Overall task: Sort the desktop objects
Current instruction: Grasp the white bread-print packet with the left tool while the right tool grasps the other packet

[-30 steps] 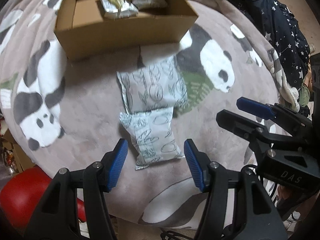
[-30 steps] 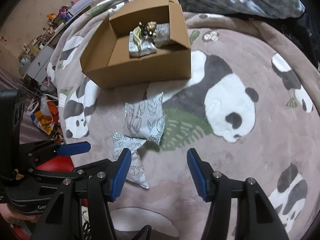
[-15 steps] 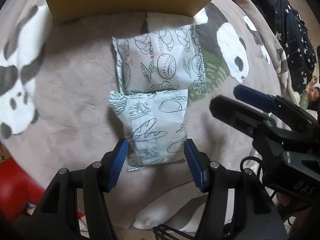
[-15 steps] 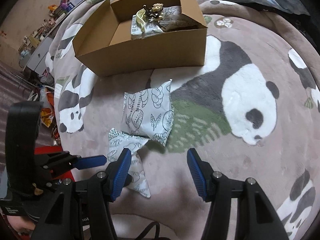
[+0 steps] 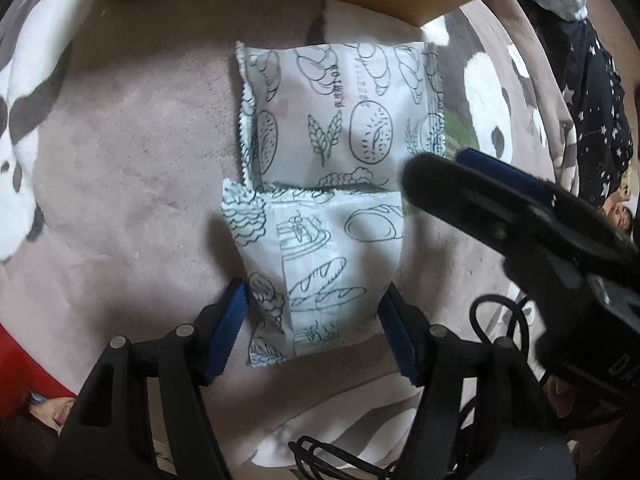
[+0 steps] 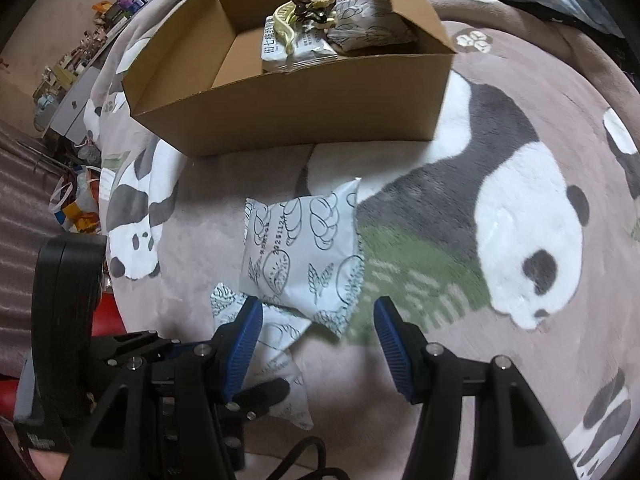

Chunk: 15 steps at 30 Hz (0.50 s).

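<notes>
your left gripper [image 5: 312,324] has dropped over the near bread packet [image 5: 316,268] on the panda blanket [image 5: 120,152]; its jaws are opening, straddling it without contact. your right gripper [image 6: 316,344] jaws stand apart, empty, at the far bread packet [image 6: 304,252]. the cardboard box [image 6: 296,120] waits beyond.

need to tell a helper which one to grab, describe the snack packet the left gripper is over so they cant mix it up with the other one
Start at the open cardboard box on the panda blanket; two white packets lie in front of it, overlapping. The wanted packet is the one farther from the box, between the opening jaws of the left gripper. Its drawings show baguettes and a cake slice, while its neighbour shows croissants and wheat ears.
</notes>
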Each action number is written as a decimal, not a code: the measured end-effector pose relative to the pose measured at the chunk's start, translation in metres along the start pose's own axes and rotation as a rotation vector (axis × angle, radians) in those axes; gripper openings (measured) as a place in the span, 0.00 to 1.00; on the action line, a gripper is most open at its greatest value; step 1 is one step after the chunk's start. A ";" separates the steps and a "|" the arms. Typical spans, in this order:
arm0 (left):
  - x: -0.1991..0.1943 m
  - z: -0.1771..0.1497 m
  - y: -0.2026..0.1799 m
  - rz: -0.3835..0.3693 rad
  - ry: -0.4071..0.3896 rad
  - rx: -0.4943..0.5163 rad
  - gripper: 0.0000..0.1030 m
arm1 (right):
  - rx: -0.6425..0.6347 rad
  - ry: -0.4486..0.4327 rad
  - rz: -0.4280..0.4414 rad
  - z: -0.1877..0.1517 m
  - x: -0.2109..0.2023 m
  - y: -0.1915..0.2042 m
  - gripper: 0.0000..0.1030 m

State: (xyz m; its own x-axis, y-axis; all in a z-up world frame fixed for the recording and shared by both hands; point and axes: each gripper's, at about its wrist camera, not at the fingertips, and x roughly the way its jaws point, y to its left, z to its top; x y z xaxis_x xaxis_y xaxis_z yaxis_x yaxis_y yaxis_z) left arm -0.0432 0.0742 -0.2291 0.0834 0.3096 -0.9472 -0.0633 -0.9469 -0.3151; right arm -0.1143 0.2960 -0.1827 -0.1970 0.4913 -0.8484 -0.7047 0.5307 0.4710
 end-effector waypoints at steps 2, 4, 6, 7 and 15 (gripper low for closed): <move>0.001 0.002 -0.006 0.021 -0.008 0.023 0.60 | 0.001 0.006 0.000 0.005 0.006 0.002 0.57; 0.001 0.002 -0.008 0.030 -0.014 0.019 0.58 | 0.002 0.010 -0.008 0.009 0.012 0.004 0.59; 0.000 0.002 -0.007 0.030 -0.021 0.020 0.56 | 0.008 0.010 -0.011 0.013 0.016 0.004 0.59; -0.001 0.001 -0.006 0.033 -0.026 0.022 0.56 | 0.012 0.014 -0.008 0.015 0.019 0.003 0.60; -0.010 0.005 0.008 0.074 -0.054 0.037 0.51 | 0.026 0.020 -0.010 0.025 0.034 0.011 0.60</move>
State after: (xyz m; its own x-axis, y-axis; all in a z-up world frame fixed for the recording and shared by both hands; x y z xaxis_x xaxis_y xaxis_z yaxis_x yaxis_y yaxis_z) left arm -0.0491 0.0645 -0.2226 0.0238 0.2438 -0.9695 -0.1043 -0.9639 -0.2449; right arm -0.1119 0.3362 -0.2003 -0.2039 0.4725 -0.8574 -0.6887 0.5532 0.4686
